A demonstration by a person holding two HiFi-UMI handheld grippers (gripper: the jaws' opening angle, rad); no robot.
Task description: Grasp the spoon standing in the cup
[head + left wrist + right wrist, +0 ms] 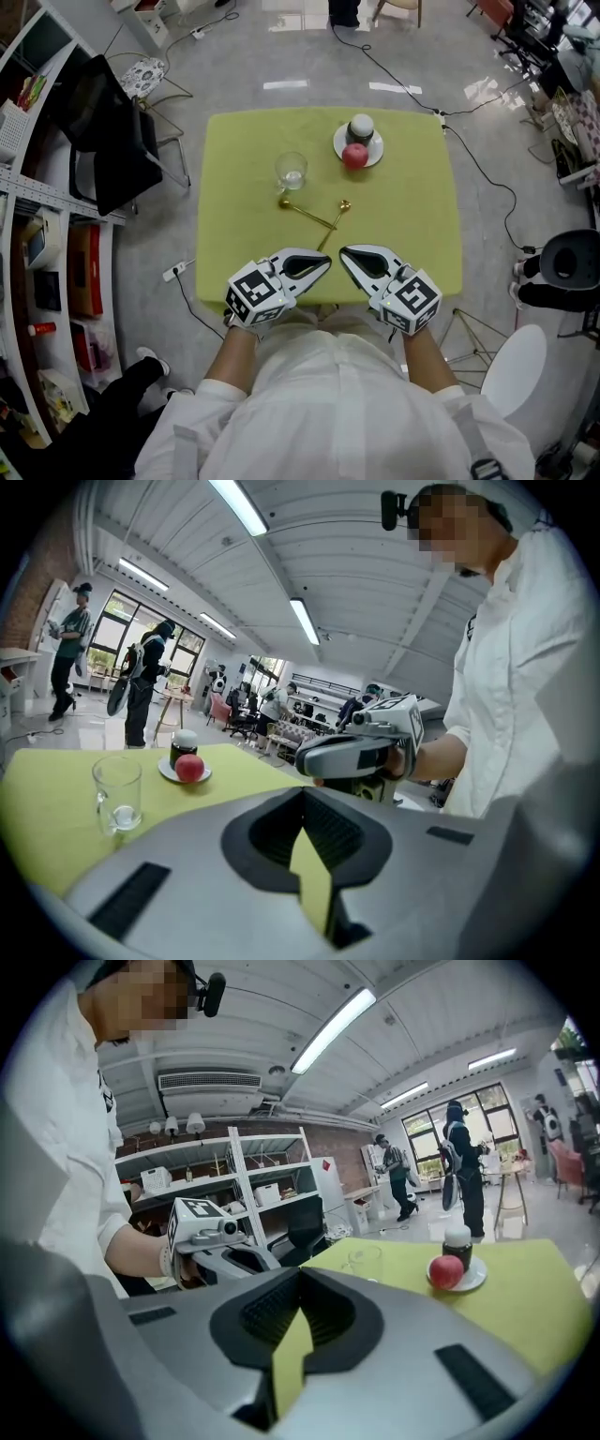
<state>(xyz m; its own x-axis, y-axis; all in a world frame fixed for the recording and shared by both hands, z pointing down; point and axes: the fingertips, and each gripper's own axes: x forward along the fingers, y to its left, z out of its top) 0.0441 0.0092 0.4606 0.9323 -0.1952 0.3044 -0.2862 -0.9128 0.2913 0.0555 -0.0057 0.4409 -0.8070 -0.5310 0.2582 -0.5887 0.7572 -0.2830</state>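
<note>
No spoon stands in the cup (291, 171) - the glass looks empty and sits upright at approx. 11 o'clock from the table (412, 216) centre. Two gold spoons lie flat on the yellow-green cloth instead. One spoon (307, 214) is just at 6 o'clock of the cup, its handle running toward 4 o'clock. The second spoon (336, 221) is to its right, bowl at 12 o'clock, and its handle meets the first spoon's handle in a V.

At approx. 1 o'clock on the table is a white plate (377, 156) w/ a red apple (354, 157) and a dark jar (361, 127) w/ a pale lid.

Both grippers hover at the 6 o'clock edge, tips angled inward, well apart from the spoons. Left gripper (326, 262): jaws drawn together to a thin slit, nothing in them. Right gripper (344, 251): same - closed on nothing.
</note>
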